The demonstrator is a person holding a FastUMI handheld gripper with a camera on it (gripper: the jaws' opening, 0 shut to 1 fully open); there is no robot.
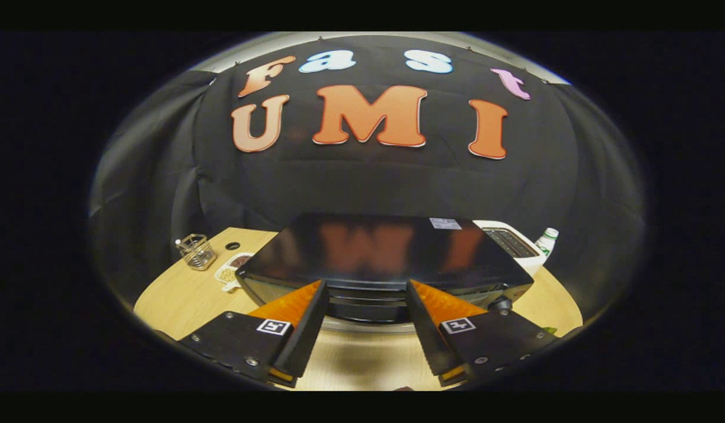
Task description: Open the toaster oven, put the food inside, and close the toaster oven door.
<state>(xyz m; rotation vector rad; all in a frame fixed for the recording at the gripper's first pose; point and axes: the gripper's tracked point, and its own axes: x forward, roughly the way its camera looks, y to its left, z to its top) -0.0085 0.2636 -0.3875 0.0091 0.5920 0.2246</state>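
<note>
A black toaster oven (386, 258) sits on a pale wooden table (180, 294), its front facing the gripper (365, 305) and its long axis running left to right across the line of the fingers. Its flat, glossy top takes up the middle of the scene and mirrors the wall behind it. A small pale sticker (445, 223) lies near the top's far right corner.

The gripper hangs spread — its two dark fingers (306, 329) stand well apart with nothing between them, their tips at or just short of the oven's front edge. Whether they touch it cannot be told. Through the gap shows the top of the oven's front, a band of dark horizontal strips over a pale curved edge; the door's state cannot be made out from this angle. A round knob (502, 304) sits at the front's right end, just beyond the right finger.

To the oven's left stand a clear glass holder (197, 251) and, nearer the oven, a white tray (233, 271) with brown and pale food in it. To the right, behind the oven — a white appliance (515, 241) with dark slots and a white bottle (546, 242) with a green cap.
</note>
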